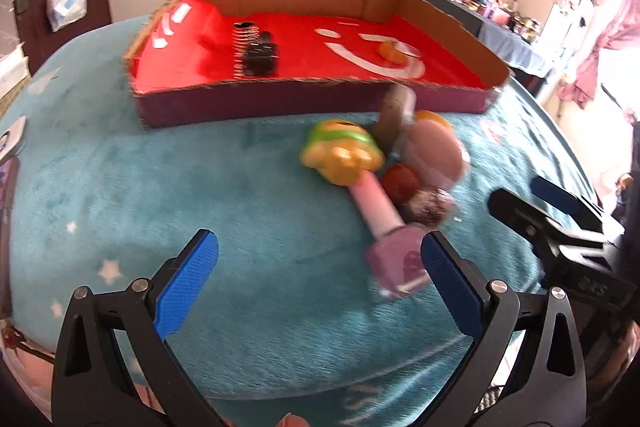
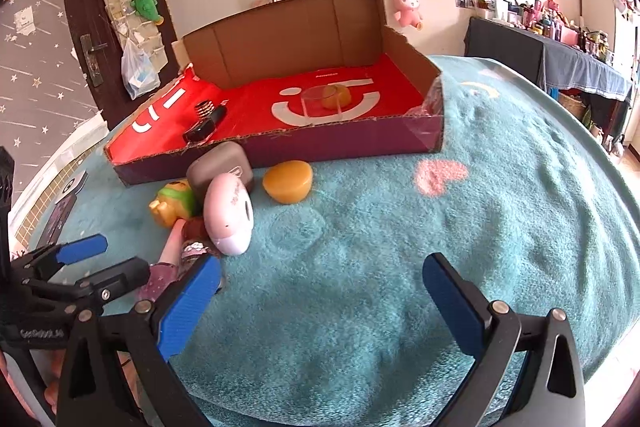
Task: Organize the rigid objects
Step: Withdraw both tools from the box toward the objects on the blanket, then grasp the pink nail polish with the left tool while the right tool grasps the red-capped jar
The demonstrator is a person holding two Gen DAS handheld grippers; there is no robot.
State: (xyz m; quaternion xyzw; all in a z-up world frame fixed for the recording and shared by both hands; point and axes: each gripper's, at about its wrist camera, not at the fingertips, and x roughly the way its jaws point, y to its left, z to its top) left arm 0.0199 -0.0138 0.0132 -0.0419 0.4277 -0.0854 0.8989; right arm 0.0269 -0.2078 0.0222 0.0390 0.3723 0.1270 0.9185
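A pile of small objects lies on the teal blanket in front of a cardboard box lined in red. The pile holds a green and yellow toy on a pink handle with a purple end, a pink oval case, a brown case, a dark red ball and a glittery piece. An orange heart-shaped block sits apart. My left gripper is open, its right finger beside the purple end. My right gripper is open over bare blanket, right of the pile.
Inside the box lie a black bottle, a coiled spring and a clear cup with an orange piece. A phone lies at the blanket's left edge. A cluttered dark table stands at the far right.
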